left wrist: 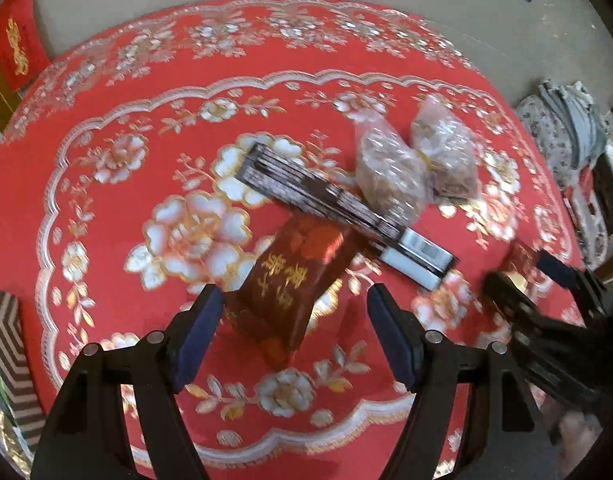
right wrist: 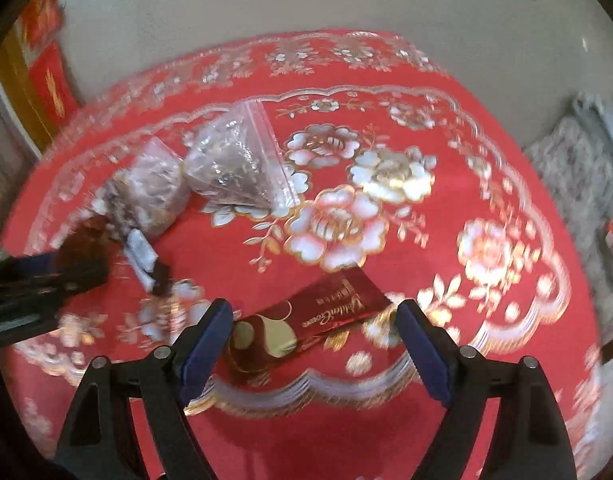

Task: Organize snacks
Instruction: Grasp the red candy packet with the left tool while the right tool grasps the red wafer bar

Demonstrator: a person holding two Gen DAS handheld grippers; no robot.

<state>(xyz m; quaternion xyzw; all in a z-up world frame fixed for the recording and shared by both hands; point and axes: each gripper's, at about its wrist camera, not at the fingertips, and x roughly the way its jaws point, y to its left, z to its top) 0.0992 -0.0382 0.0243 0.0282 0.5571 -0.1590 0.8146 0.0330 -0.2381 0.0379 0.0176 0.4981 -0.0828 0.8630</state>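
Observation:
A dark red snack box with gold characters [left wrist: 294,280] lies on the red flowered tablecloth [left wrist: 146,120], between the fingers of my open left gripper [left wrist: 292,316]. A long dark striped box [left wrist: 338,208] lies behind it, with two clear bags of brown snacks [left wrist: 414,160] beside it. My right gripper [right wrist: 314,324] is open around a red and gold snack packet [right wrist: 318,316] on the cloth. The bags [right wrist: 210,172] show at the upper left in the right wrist view. The right gripper also shows in the left wrist view [left wrist: 546,288].
The round table's far edge [left wrist: 306,4] meets a beige floor. A striped box [left wrist: 10,360] stands at the left edge. Flowered cushions and clutter [left wrist: 562,136] lie to the right. The left gripper shows at the left in the right wrist view [right wrist: 42,280].

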